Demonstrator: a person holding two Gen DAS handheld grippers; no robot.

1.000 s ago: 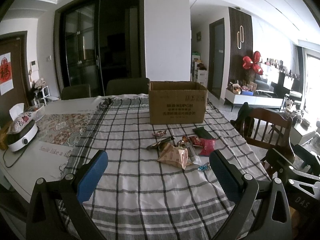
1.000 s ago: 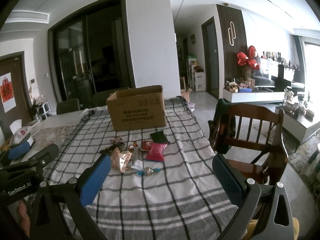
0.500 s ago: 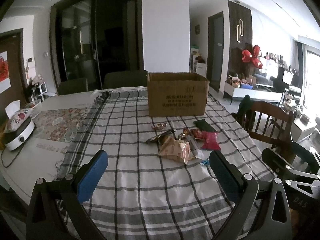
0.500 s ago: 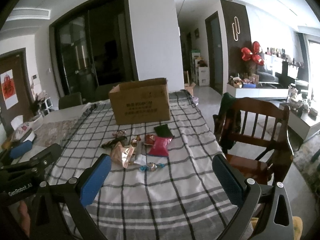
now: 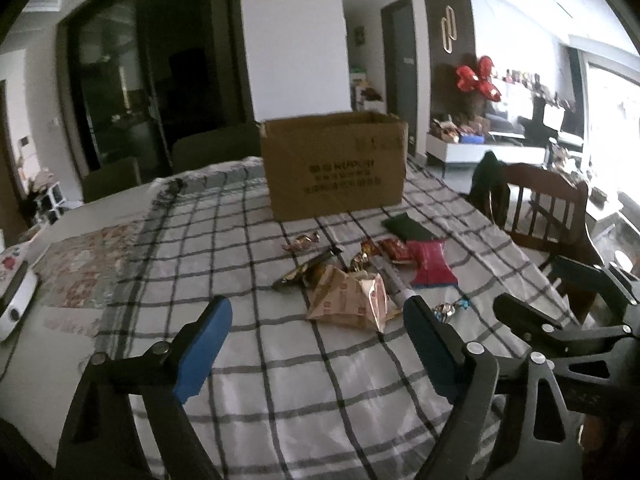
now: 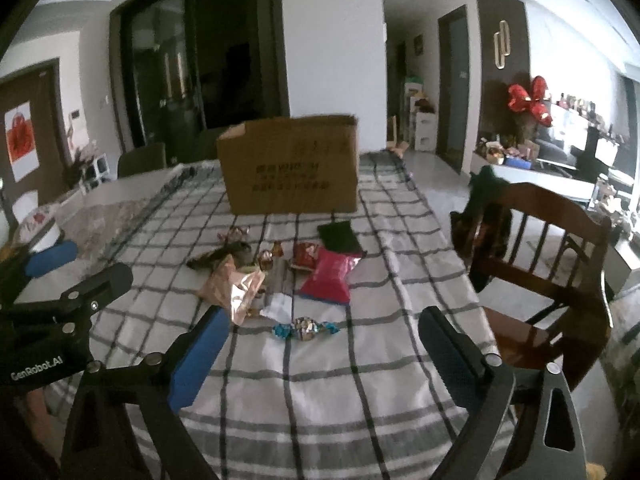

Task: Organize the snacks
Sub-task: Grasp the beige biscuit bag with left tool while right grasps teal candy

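Observation:
Several snacks lie in a loose pile on the checked tablecloth (image 5: 280,380): a tan foil pouch (image 5: 348,300) (image 6: 232,286), a pink packet (image 5: 432,266) (image 6: 330,274), a dark green packet (image 5: 406,228) (image 6: 339,235), a blue-ended wrapped candy (image 6: 305,327) (image 5: 450,308) and small wrapped sweets. An open cardboard box (image 5: 334,164) (image 6: 290,164) stands behind them. My left gripper (image 5: 316,344) is open and empty, just short of the tan pouch. My right gripper (image 6: 320,356) is open and empty, just short of the blue-ended candy.
A wooden chair (image 6: 548,248) (image 5: 544,208) stands at the table's right side. A floral mat (image 5: 88,264) and a white appliance (image 5: 12,300) lie at the left. Dark chairs (image 6: 142,158) stand at the far side.
Both grippers have moved forward over the table toward the snack pile, which now looms larger. Both stay open and empty.

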